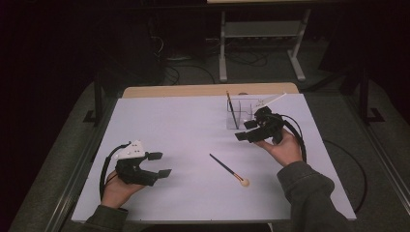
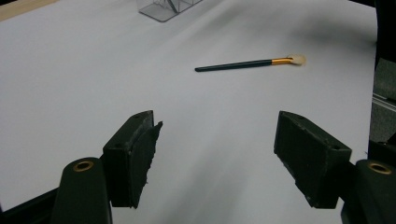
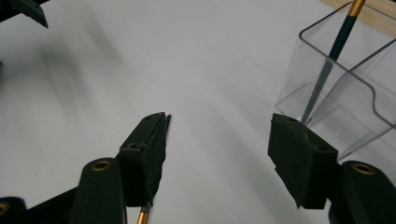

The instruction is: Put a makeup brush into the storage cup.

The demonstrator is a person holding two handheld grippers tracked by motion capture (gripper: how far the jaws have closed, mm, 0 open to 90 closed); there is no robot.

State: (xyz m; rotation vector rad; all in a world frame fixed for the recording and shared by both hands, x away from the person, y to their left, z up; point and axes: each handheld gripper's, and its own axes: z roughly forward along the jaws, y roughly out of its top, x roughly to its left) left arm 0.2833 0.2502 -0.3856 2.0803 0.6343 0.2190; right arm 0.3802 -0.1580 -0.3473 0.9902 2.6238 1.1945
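The right claw hangs wide and empty near the desk's far right corner, just beside the clear holder, where 1 brush stands tilted inside. A second brush lies flat on the desk toward the near edge, between both hands, its pale head toward that edge. The left claw stands wide and empty near the near left corner.

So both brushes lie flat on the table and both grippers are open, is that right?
Not quite. One brush lies flat on the table; the other brush stands leaning inside the clear holder, as the high view shows. Left gripper and right gripper are open.
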